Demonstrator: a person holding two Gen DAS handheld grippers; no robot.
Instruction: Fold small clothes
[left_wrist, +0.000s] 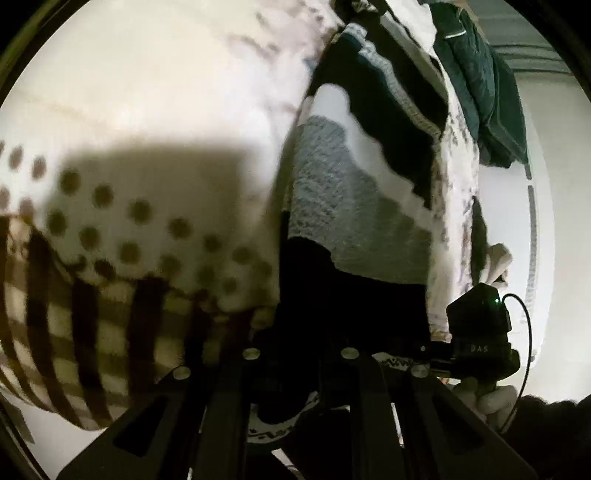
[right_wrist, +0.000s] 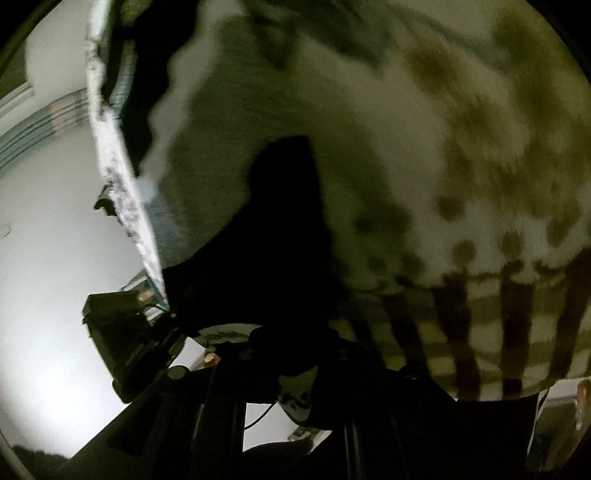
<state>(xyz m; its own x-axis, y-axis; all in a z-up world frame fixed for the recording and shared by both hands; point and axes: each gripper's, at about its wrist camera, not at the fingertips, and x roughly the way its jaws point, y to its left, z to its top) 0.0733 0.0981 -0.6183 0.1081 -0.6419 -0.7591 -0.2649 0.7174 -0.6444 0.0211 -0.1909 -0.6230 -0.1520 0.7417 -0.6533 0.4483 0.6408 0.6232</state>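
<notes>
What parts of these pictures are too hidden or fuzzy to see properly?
- Left wrist view: the left gripper fingertips are buried in dark cloth, so their grip is unclear.
- Right wrist view: the right gripper fingertips are lost in black shadow.
- Right wrist view: the dotted fabric is smeared by motion blur.
- Both views: the cloth fills the frame, so its whole shape is cut off.

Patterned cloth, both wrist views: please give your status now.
Patterned cloth fills both views, close to the lenses. Left claw and right claw: fingertips hidden in dark fabric, state unclear. Dark green garment behind.
</notes>
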